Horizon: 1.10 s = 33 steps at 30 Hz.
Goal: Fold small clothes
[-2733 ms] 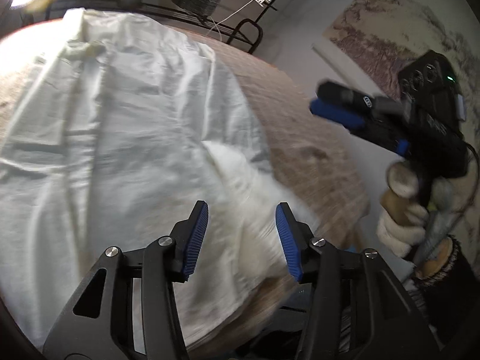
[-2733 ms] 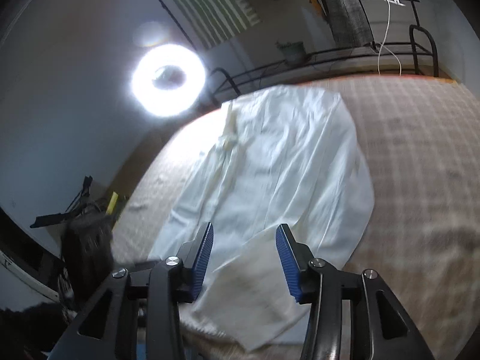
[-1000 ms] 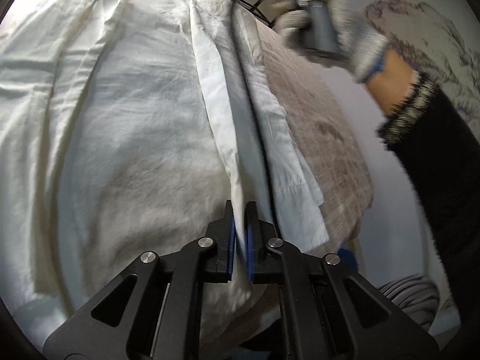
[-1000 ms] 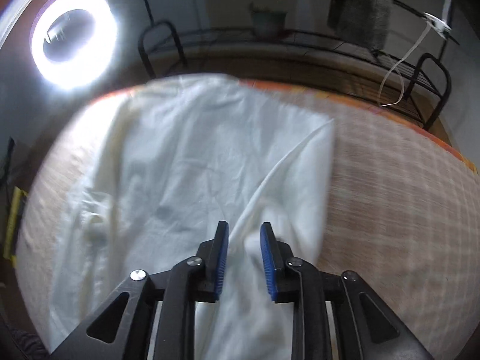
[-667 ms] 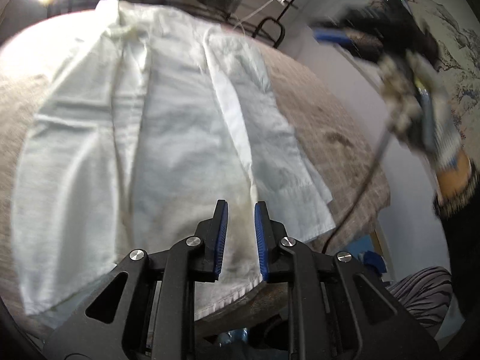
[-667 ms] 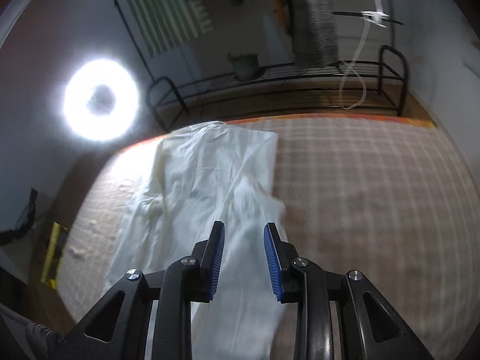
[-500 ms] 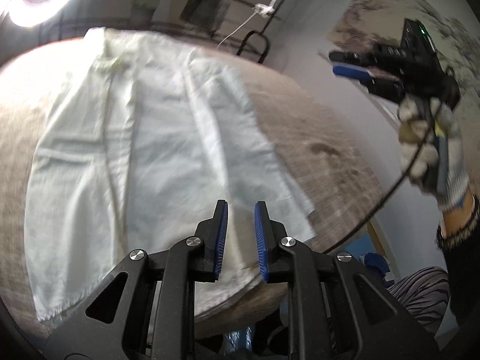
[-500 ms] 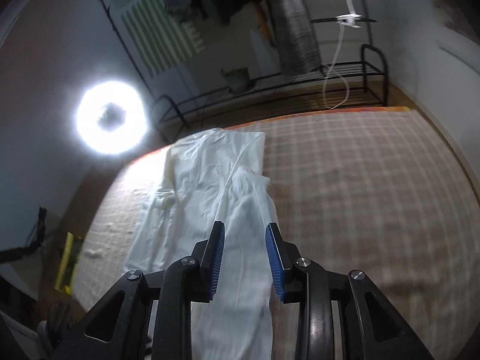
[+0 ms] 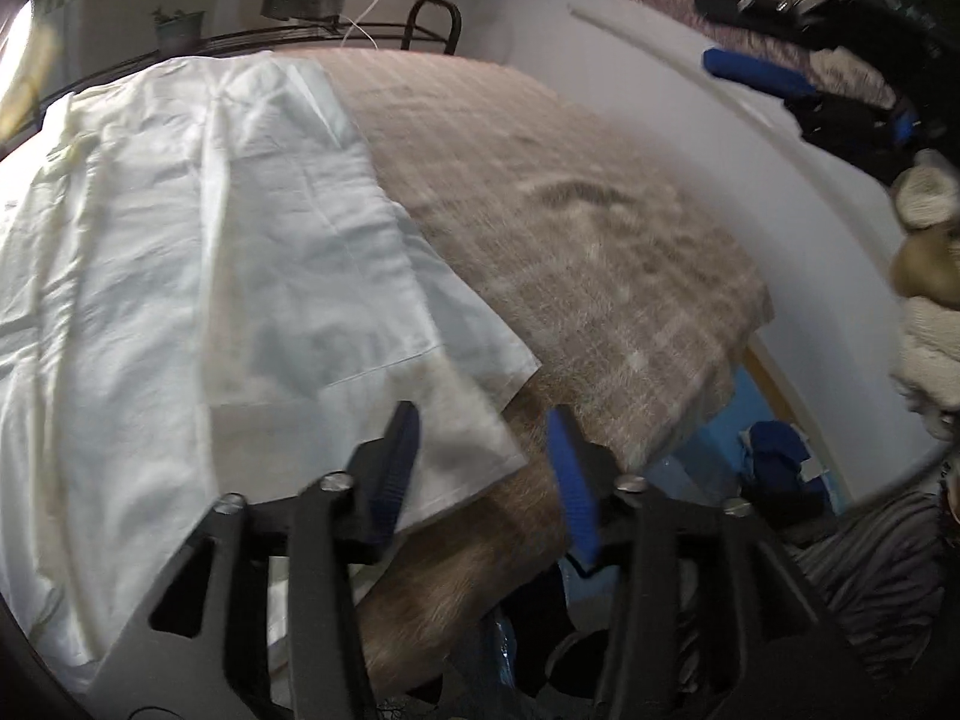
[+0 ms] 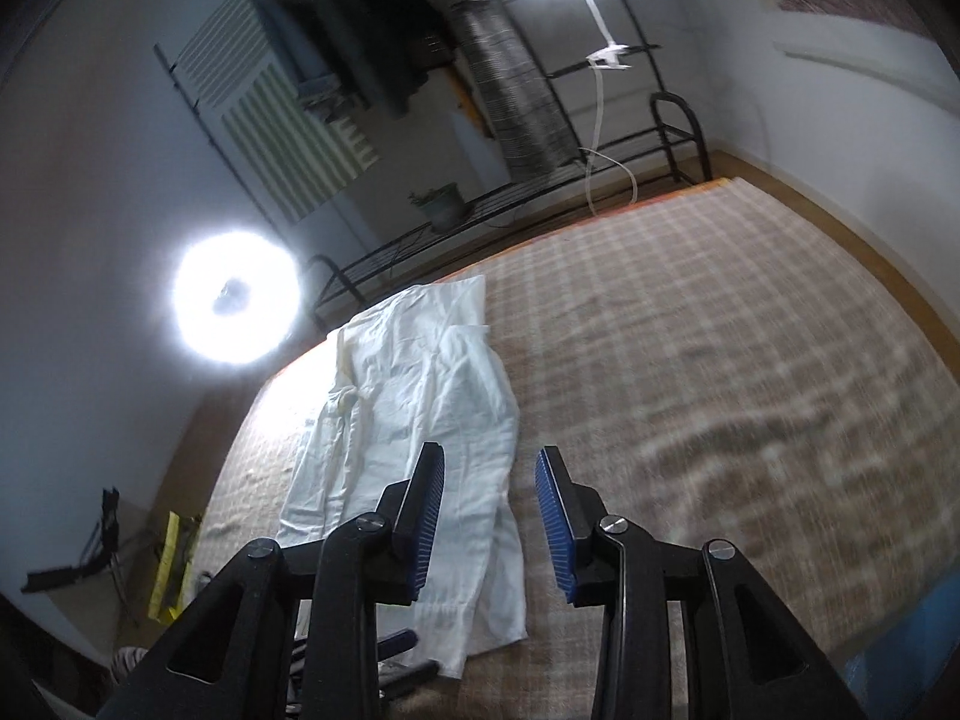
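A white shirt (image 9: 180,252) lies flat on a brown checked bed cover (image 9: 570,210), with its right side and sleeve folded in lengthwise. It also shows in the right wrist view (image 10: 420,420). My left gripper (image 9: 486,468) is open and empty, low over the shirt's near corner by the bed edge. My right gripper (image 10: 489,516) is open and empty, held high above the bed beside the shirt's right edge. It shows in the left wrist view (image 9: 798,30) at the upper right.
The checked cover (image 10: 720,390) spreads wide to the right of the shirt. A black metal rack (image 10: 540,198) and a ring light (image 10: 234,294) stand beyond the far edge. Blue items (image 9: 774,456) lie on the floor past the bed's near corner.
Both grippers were shut on the shirt's side, let go and have opened wide. The right gripper has risen well above the bed. The left has drawn back toward the near corner.
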Each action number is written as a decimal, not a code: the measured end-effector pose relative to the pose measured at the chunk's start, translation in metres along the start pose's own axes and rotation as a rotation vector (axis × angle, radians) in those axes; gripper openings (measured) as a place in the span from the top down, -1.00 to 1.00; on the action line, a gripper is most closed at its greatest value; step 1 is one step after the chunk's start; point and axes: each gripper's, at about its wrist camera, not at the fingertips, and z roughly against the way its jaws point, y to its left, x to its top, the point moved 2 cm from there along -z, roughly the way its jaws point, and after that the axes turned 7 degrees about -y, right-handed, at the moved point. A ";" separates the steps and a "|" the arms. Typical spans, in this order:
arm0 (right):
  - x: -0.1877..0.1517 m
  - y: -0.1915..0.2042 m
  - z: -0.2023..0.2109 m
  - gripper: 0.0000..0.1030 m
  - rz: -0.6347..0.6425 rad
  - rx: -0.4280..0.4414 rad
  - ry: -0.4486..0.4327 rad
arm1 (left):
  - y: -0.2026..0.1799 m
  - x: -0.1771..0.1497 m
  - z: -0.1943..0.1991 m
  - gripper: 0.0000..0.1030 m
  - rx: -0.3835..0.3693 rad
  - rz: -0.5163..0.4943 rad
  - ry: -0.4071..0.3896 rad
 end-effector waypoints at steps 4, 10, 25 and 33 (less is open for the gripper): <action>-0.001 -0.021 0.006 0.34 -0.051 -0.004 -0.016 | -0.013 0.004 -0.025 -0.14 0.057 -0.018 0.034; -0.001 -0.034 -0.001 0.34 -0.110 0.018 -0.005 | -0.026 0.007 -0.046 -0.26 0.146 -0.036 0.044; -0.016 -0.034 -0.074 0.33 -0.200 0.094 0.158 | 0.042 0.010 0.012 1.00 0.036 0.282 -0.112; -0.013 -0.016 -0.085 0.20 -0.176 0.114 0.165 | -0.006 0.008 -0.014 0.49 0.102 0.013 -0.053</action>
